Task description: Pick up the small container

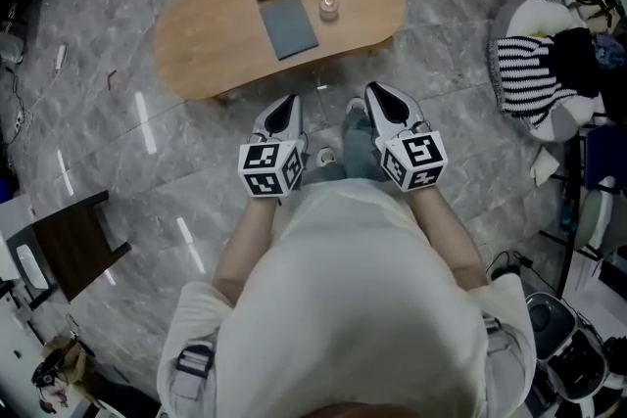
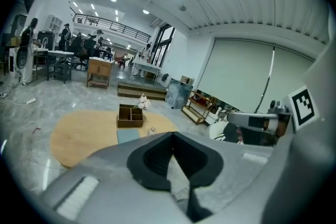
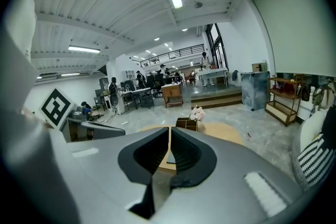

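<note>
Closed, empty left hand-held gripper (image 1: 287, 111) and right hand-held gripper (image 1: 380, 101) face the table's (image 1: 206, 34) near edge at 12 o'clock, floor (image 1: 325, 101) between.

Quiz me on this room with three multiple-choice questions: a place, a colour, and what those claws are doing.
1. Where is the small glass container?
A) on the floor
B) on the wooden table, beside the pad
C) in a claw

2. What colour is the pad?
A) red
B) yellow
C) grey-blue

3. How are the left claw and right claw?
A) both shut, empty
B) both wide open
C) one open

B: it stands on the tabletop.
C: the pad is grey-blue.
A: each claw's jaws meet with nothing between.
</note>
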A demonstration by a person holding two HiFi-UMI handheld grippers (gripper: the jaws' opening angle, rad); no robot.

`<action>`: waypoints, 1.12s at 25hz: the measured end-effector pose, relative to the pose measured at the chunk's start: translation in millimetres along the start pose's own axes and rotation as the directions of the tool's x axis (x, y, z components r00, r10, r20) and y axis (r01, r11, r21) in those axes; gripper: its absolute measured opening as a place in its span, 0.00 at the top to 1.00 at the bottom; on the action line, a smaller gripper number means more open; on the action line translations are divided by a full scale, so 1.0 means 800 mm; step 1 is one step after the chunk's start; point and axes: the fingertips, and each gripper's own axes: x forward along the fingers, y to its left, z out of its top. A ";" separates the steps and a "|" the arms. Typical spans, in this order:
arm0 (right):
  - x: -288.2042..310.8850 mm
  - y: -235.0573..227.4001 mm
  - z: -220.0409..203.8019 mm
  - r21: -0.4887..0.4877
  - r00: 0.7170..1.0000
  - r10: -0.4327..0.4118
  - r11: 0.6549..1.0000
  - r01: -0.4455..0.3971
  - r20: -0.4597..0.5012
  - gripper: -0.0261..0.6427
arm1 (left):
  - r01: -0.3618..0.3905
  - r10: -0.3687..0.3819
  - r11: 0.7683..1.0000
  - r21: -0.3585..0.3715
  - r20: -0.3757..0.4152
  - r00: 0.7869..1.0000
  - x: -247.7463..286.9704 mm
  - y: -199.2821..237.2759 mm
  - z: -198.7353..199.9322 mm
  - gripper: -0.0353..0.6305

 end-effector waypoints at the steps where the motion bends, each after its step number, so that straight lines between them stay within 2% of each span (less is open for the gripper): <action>1: 0.005 -0.005 0.000 0.001 1.000 0.002 1.000 -0.002 -0.002 0.96 | -0.005 0.005 1.000 -0.006 -0.004 1.000 0.005 0.002 0.000 0.94; 6: 0.041 -0.038 0.014 -0.005 1.000 0.014 1.000 -0.014 0.012 0.96 | -0.025 0.024 1.000 -0.014 -0.021 0.999 0.045 0.012 0.005 0.94; 13: 0.117 -0.095 0.022 -0.009 0.999 0.036 0.999 -0.036 -0.027 0.97 | -0.029 0.029 0.999 -0.022 -0.035 0.999 0.119 0.031 0.029 0.94; 18: 0.169 -0.135 0.007 0.006 0.994 0.079 0.997 -0.078 -0.081 0.97 | -0.073 0.070 0.996 -0.045 -0.076 0.995 0.173 0.050 0.027 0.94; 28: 0.281 -0.190 -0.034 -0.033 0.973 0.132 0.990 -0.140 -0.188 0.94 | -0.166 0.149 0.980 -0.112 -0.145 0.978 0.270 0.109 0.005 0.94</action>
